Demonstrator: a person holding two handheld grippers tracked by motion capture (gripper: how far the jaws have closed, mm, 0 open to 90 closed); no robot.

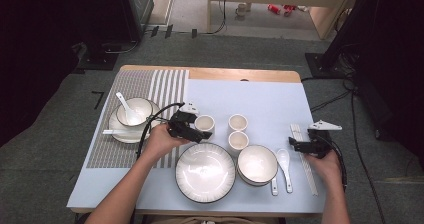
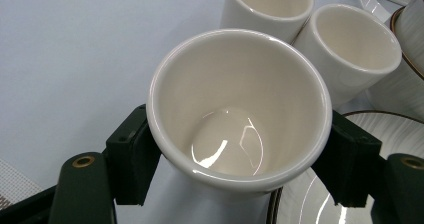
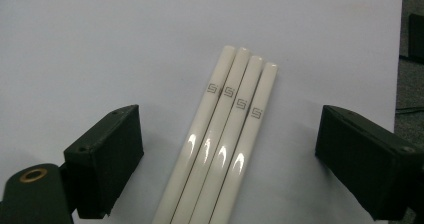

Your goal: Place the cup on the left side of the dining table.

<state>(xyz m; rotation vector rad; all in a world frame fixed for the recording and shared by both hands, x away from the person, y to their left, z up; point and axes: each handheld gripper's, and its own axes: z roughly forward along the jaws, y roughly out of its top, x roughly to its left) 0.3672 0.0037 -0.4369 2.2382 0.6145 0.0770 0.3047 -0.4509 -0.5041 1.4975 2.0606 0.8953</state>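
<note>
A cream cup [image 2: 240, 109] sits between the black jaws of my left gripper [image 2: 240, 161], whose pads press on both its sides. From above, that cup [image 1: 205, 124] is left of two matching cups [image 1: 238, 121] [image 1: 238, 140], with the left gripper [image 1: 197, 129] coming at it from the left. Those two cups [image 2: 270, 4] [image 2: 355, 49] stand just behind the held one. My right gripper [image 3: 230, 151] is open, with several white chopsticks [image 3: 225, 134] lying side by side on the cloth between its jaws, untouched. From above, the right gripper [image 1: 296, 144] is beside the chopsticks [image 1: 306, 161].
A large plate [image 1: 205, 172], a stacked bowl [image 1: 257, 165] and a white spoon [image 1: 284, 160] lie along the front. A bowl with a spoon [image 1: 134, 113] rests on a plate at the left, on the striped mat [image 1: 165, 86]. The pale blue cloth [image 1: 260, 96] covers the table's back.
</note>
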